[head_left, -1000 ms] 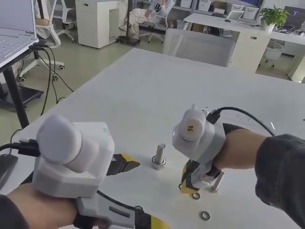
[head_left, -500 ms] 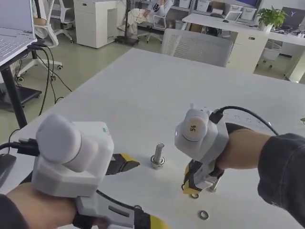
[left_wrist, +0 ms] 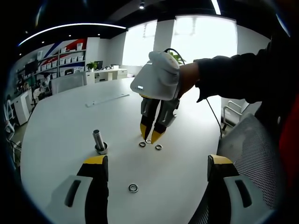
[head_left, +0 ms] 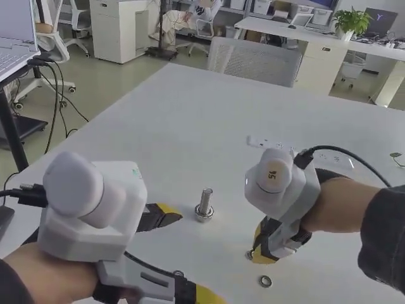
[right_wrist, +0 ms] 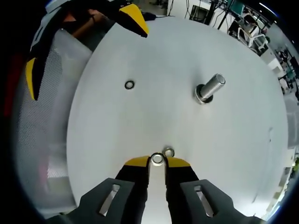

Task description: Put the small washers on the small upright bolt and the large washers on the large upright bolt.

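The step in hand looks like the pick-up of one washer. The right gripper (head_left: 264, 254) stands tip-down on the white counter (head_left: 209, 114). Its jaws are drawn almost together and pinch a washer (right_wrist: 157, 159) that lies flat between the yellow tips. I cannot tell whether it has left the surface yet. A second washer (right_wrist: 168, 152) lies just beside it at 1 o'clock in the right gripper view. A third washer (right_wrist: 129, 85) lies well apart at 11 o'clock, near the left gripper (left_wrist: 156, 161). That gripper hovers low with its jaws wide apart and holds nothing.

An upright bolt (head_left: 204, 204) stands on the counter between the two grippers, at 10 o'clock from the right gripper in the head view. I cannot tell whether it is the small or the large bolt, nor which size the pinched washer is. The ring at its foot may be the bolt's own head or a washer already on it.

The next move calls for a straight lift with the washer kept level. After that comes a short carry to the bolt of matching size, with the hole centred over the tip before the jaws part. A thin washer held by its edge could slip out or drag its neighbour along.
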Demonstrator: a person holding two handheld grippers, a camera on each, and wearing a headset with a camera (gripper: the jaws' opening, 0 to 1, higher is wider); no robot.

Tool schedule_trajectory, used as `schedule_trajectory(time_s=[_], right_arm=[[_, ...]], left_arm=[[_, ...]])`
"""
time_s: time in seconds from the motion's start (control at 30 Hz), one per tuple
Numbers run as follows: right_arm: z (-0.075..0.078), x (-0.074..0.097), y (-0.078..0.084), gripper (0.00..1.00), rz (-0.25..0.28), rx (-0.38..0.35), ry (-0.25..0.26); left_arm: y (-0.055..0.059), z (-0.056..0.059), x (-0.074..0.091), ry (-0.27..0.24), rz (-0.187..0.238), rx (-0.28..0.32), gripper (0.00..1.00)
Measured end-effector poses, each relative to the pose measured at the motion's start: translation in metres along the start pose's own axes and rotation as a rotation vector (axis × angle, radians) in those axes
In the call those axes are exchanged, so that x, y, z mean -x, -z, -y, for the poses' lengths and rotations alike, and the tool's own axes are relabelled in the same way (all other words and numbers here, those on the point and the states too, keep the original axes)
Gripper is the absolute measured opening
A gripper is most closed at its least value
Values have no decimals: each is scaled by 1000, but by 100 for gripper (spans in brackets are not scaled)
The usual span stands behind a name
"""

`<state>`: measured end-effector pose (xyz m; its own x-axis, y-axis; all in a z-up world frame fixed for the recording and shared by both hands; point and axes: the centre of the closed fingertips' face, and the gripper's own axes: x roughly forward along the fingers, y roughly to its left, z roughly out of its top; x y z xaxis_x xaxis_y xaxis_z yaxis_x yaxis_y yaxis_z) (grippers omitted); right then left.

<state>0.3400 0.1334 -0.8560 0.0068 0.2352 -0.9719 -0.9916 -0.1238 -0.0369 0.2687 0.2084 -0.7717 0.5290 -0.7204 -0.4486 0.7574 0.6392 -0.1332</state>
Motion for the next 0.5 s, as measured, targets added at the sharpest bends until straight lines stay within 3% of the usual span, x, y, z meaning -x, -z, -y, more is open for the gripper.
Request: schedule_trajectory(time_s=[0.5], right_arm=[[-11,7,42,14,-17,-78,11]], left_arm=[[1,1,-1,5,-6,-5,88]])
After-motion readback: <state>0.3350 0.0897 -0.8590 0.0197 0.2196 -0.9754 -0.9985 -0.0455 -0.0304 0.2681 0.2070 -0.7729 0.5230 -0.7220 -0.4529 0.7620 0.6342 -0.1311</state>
